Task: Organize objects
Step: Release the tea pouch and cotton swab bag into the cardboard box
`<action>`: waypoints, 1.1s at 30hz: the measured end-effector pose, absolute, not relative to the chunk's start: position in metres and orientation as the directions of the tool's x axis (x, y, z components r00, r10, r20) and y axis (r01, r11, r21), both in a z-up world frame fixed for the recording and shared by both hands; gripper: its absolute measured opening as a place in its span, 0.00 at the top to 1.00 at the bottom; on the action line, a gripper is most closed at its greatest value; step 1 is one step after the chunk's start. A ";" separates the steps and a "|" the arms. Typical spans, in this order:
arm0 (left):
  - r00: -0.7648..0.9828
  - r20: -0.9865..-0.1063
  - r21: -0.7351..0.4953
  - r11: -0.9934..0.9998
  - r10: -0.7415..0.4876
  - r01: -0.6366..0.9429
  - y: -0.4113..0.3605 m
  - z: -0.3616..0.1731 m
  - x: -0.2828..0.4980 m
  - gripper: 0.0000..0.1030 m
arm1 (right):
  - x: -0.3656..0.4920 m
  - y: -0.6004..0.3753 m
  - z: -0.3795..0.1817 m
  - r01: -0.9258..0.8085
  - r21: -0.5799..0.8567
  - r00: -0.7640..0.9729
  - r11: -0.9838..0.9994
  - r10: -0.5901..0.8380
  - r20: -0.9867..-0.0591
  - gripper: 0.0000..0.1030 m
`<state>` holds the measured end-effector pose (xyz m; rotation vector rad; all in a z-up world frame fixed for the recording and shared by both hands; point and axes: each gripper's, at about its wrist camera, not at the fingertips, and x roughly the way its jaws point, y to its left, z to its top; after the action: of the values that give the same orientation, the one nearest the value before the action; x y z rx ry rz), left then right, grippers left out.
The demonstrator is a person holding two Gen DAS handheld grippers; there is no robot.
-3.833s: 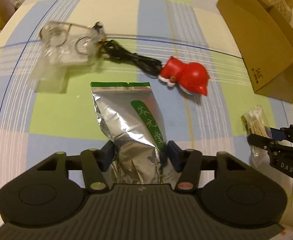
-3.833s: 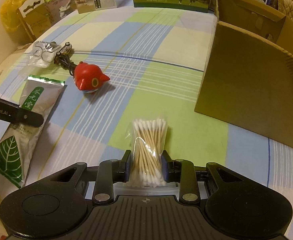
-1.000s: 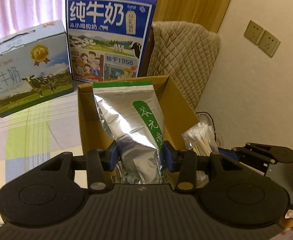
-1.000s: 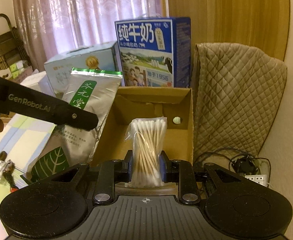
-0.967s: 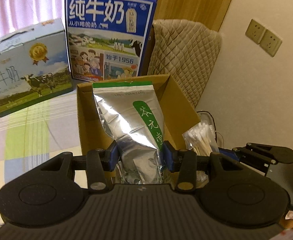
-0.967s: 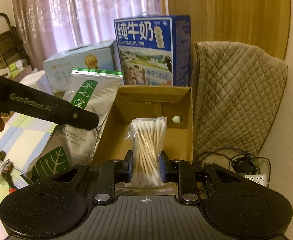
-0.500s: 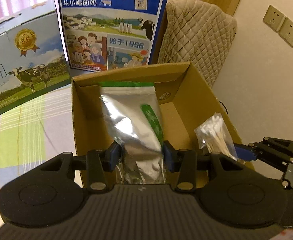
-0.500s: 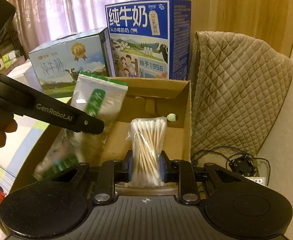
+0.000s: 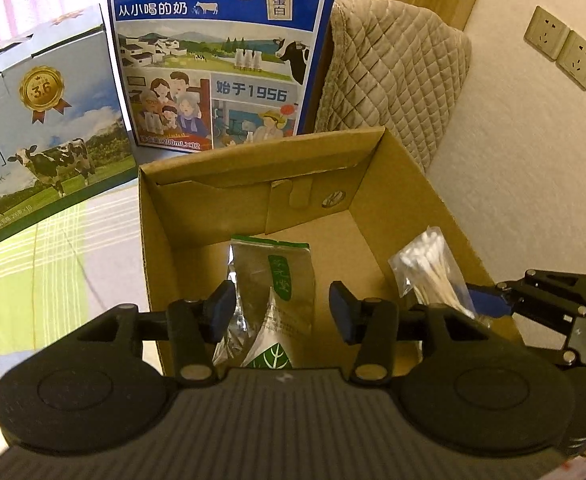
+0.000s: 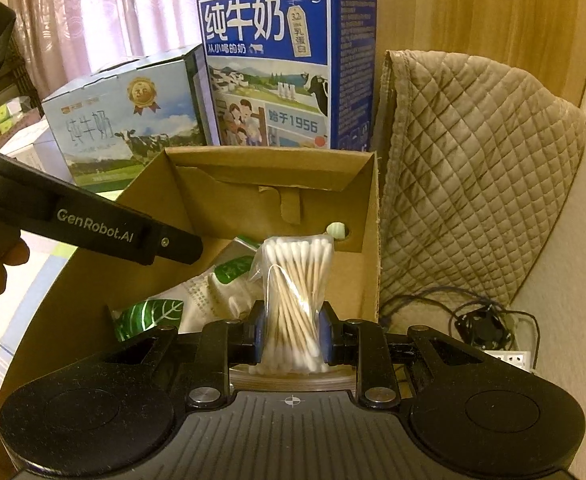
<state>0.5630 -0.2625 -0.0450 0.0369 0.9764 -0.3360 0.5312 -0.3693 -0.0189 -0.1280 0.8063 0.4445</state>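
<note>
The shiny tea bag (image 9: 275,300) lies down inside the cardboard box (image 9: 413,184). Its long side runs from the near wall to the far wall, with the green top edge pointing far. The left gripper (image 9: 281,310) hangs over the box, tipped down, and its jaws are wide apart around nothing. The right gripper (image 10: 291,336) is beside it, over the box's right side. Its jaws squeeze a bag of cotton swabs (image 10: 295,292), which stands up straight.

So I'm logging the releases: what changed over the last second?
The left gripper opened and let go of the tea pouch, which now lies inside the cardboard box. Unchanged: the right gripper stays shut on the cotton swab bag above the box.
</note>
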 end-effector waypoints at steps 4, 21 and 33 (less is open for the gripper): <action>0.510 -0.819 -0.121 0.947 -0.264 0.297 -0.262 -0.045 0.563 0.51 | 0.533 -0.371 -0.018 -0.421 0.061 0.612 0.905 0.333 -0.717 0.78; 0.534 -0.804 -0.097 0.944 -0.262 0.316 -0.258 -0.040 0.552 0.31 | 0.529 -0.369 -0.014 -0.401 0.028 0.663 0.916 0.311 -0.680 0.49; 0.554 -0.794 -0.087 0.949 -0.250 0.304 -0.255 -0.032 0.539 0.24 | 0.515 -0.370 -0.010 -0.404 0.041 0.667 0.914 0.324 -0.671 0.41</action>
<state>0.5395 -0.2551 -0.0315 0.0632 0.9272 -0.3281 0.5149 -0.3695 -0.0103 -0.1151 0.7336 0.4120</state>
